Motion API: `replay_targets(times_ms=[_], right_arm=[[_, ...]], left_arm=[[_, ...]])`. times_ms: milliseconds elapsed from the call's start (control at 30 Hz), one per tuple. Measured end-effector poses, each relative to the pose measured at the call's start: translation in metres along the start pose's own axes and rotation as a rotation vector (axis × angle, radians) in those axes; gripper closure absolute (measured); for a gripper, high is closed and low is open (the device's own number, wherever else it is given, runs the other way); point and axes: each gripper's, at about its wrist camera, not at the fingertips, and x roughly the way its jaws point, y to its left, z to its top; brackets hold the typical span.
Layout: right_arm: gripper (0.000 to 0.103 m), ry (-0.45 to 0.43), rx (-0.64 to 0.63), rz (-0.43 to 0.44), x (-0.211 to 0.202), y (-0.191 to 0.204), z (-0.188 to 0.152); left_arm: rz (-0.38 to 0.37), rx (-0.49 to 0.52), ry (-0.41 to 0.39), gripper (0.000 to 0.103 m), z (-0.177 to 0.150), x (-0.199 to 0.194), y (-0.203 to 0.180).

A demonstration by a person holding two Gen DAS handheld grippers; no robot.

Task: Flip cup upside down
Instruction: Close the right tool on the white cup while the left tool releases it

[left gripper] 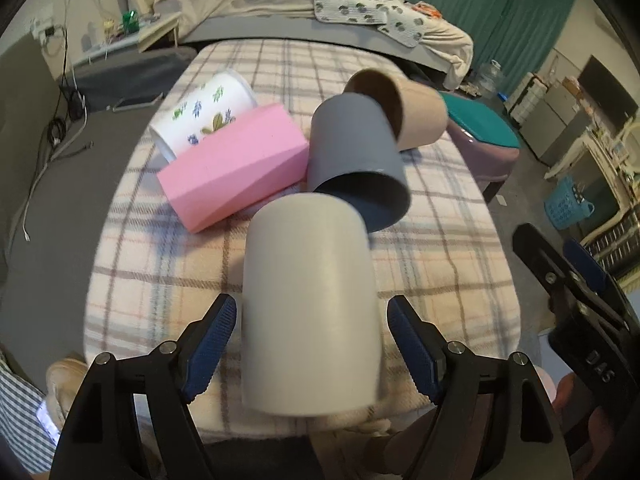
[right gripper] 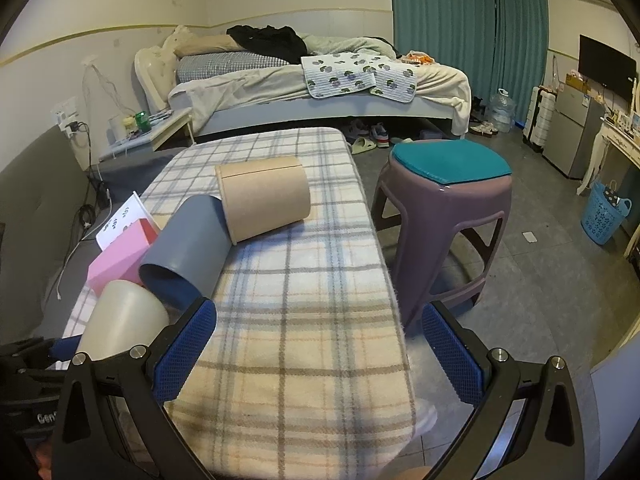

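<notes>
A light grey cup stands between the fingers of my left gripper on the plaid-covered table, closed end up and tilted. The jaws are open, with gaps on both sides of the cup. The cup also shows at the lower left of the right wrist view. My right gripper is open and empty over the table's near right edge.
Several cups lie on their sides behind it: dark grey, pink faceted, white floral, tan. A purple stool with a teal cushion stands right of the table. A bed is at the back.
</notes>
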Motion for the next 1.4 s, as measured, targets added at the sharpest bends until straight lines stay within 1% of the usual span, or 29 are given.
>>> replay_targets(times_ms=[67,133,267,300,367,400,467,500,567,667,700,833,900,1067,1200,1267,1333,1400], right_arm=[[0.000,-0.006,-0.005,-0.003,-0.004,0.002,0.001],[0.000,-0.015,-0.006,-0.008,-0.010,0.004,0.003],[0.000,-0.036,-0.008,-0.027,-0.025,0.005,0.010],[0.000,-0.037,-0.011,-0.027,-0.030,0.008,0.012],[0.000,-0.032,-0.024,-0.023,-0.037,0.014,0.015],[0.000,-0.025,-0.034,-0.019,-0.039,0.018,0.017],[0.000,0.002,-0.053,0.008,-0.043,0.030,0.017],[0.000,0.031,-0.060,0.029,-0.042,0.037,0.018],[0.000,0.099,-0.074,0.063,-0.036,0.052,0.018],[0.000,0.196,-0.098,0.100,-0.023,0.077,0.017],[0.000,0.235,-0.115,0.111,-0.017,0.086,0.018],[0.000,0.365,-0.124,0.148,0.013,0.116,0.017],[0.000,0.426,-0.116,0.162,0.031,0.129,0.017],[0.001,0.494,-0.127,0.151,0.062,0.148,0.016],[0.013,0.557,-0.110,0.168,0.082,0.153,0.011],[0.019,0.578,-0.108,0.168,0.087,0.153,0.010],[0.029,0.595,-0.099,0.183,0.092,0.153,0.007],[0.029,0.595,-0.099,0.190,0.091,0.152,0.006]], left_arm=[[0.004,0.023,-0.019,0.022,0.000,-0.011,-0.002],[0.023,0.045,-0.047,0.022,0.000,-0.023,0.000],[0.053,0.074,-0.141,0.022,-0.002,-0.055,0.013],[0.061,0.076,-0.176,0.022,-0.002,-0.067,0.020],[0.076,0.080,-0.229,0.015,-0.003,-0.080,0.031],[0.104,0.088,-0.271,0.011,-0.005,-0.087,0.038],[0.162,0.116,-0.305,0.009,-0.006,-0.090,0.047],[0.188,0.123,-0.312,0.009,-0.006,-0.090,0.053],[0.191,0.109,-0.319,0.009,-0.006,-0.088,0.065],[0.162,0.049,-0.310,0.009,-0.006,-0.081,0.085],[0.172,0.039,-0.305,0.009,-0.005,-0.078,0.089],[0.182,0.032,-0.296,0.009,-0.001,-0.071,0.099],[0.170,0.024,-0.285,0.009,-0.002,-0.068,0.104],[0.144,-0.021,-0.243,0.009,-0.001,-0.054,0.119],[0.126,-0.058,-0.230,0.009,0.000,-0.050,0.129],[0.133,-0.068,-0.229,0.009,0.000,-0.049,0.132],[0.134,-0.067,-0.227,0.009,0.000,-0.049,0.134],[0.139,-0.066,-0.231,0.009,0.000,-0.051,0.134]])
